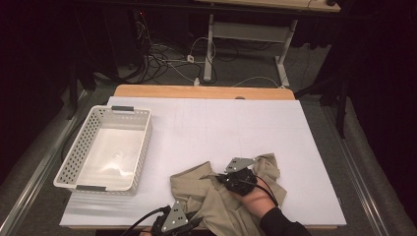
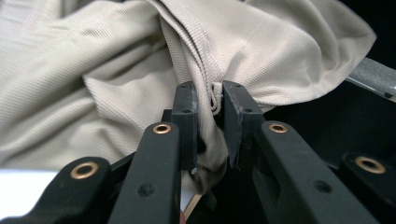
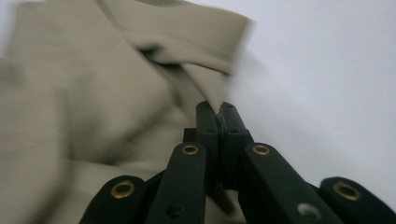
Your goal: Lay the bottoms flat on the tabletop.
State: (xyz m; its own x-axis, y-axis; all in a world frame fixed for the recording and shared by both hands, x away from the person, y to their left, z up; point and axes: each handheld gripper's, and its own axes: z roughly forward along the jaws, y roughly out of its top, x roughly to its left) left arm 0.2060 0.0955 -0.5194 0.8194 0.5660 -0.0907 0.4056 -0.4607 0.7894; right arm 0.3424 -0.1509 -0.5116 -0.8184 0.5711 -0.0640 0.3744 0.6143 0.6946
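1. Starting at the left, a white perforated basket (image 1: 105,147) stands empty at about nine o'clock on the white-covered table (image 1: 275,128), well apart from the work.
2. I have the left gripper (image 1: 183,222) at the near edge, about six o'clock, with its jaws pinched on a thick folded seam of the beige garment (image 1: 216,194). In the left gripper view the seam (image 2: 215,95) is bunched between the pads.
3. That garment lies crumpled at the near middle of the table, around five o'clock. Its long axis, as I judge it, runs from seven o'clock toward one o'clock.
4. My right gripper (image 1: 227,180) sits on the garment's far side, jaws clamped fully together on a thin corner of cloth (image 3: 218,100).
5. Risks: the right hold catches very little fabric, so a hard pull could slip it free. Pulling both ends unevenly could drag the garment off the near edge.
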